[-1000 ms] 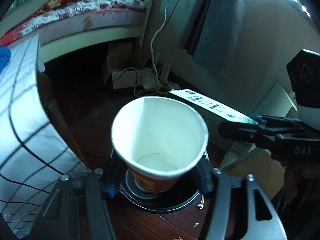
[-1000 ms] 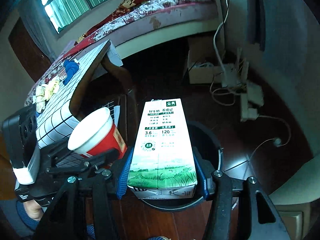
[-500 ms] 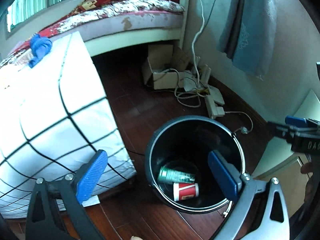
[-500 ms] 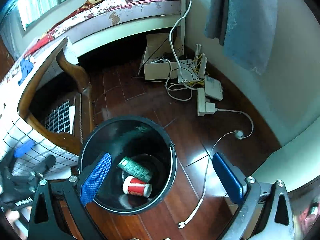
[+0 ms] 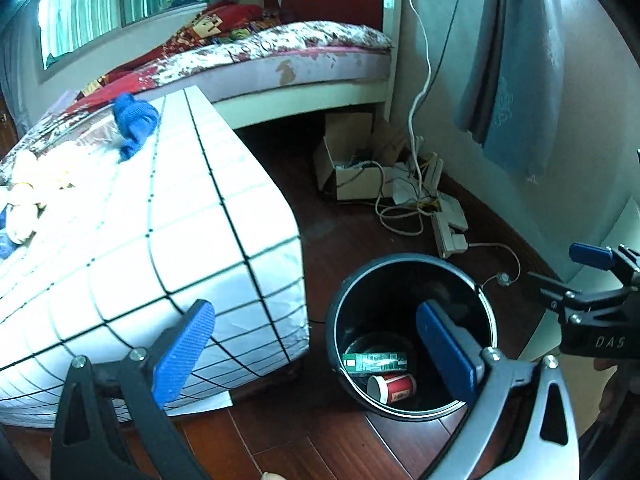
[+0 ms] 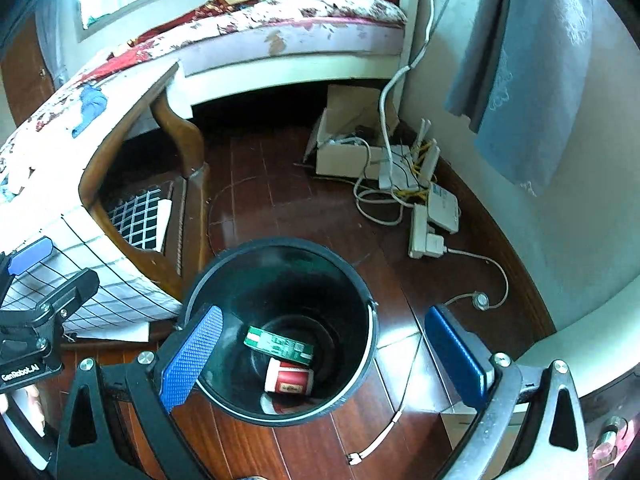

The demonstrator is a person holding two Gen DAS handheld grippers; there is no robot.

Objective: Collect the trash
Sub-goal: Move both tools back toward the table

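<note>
A black round bin (image 5: 404, 262) (image 6: 362, 292) stands on the dark wooden floor. At its bottom lie a green milk carton (image 5: 374, 361) (image 6: 279, 345) and a red paper cup (image 5: 392, 388) (image 6: 288, 377) on its side. My left gripper (image 5: 316, 350) hangs above the bin's left side, open, nothing between its blue pads. My right gripper (image 6: 324, 360) hovers over the bin's near rim, open and empty as well. The right gripper (image 5: 592, 300) shows at the right edge of the left wrist view; the left gripper (image 6: 28, 280) sits at the left edge of the right wrist view.
A low wooden table with a white grid cloth (image 5: 140, 240) (image 6: 60, 208) stands left of the bin, a blue rag (image 5: 134, 124) on top. A cardboard box (image 6: 348, 140), power strips and cables (image 6: 424, 216) crowd the floor by the wall. A bed (image 5: 280, 64) lies behind.
Both grippers opened and dropped the cup and the carton, which now lie in the bin. Both hands have since lifted and tilted, so more of the room shows.
</note>
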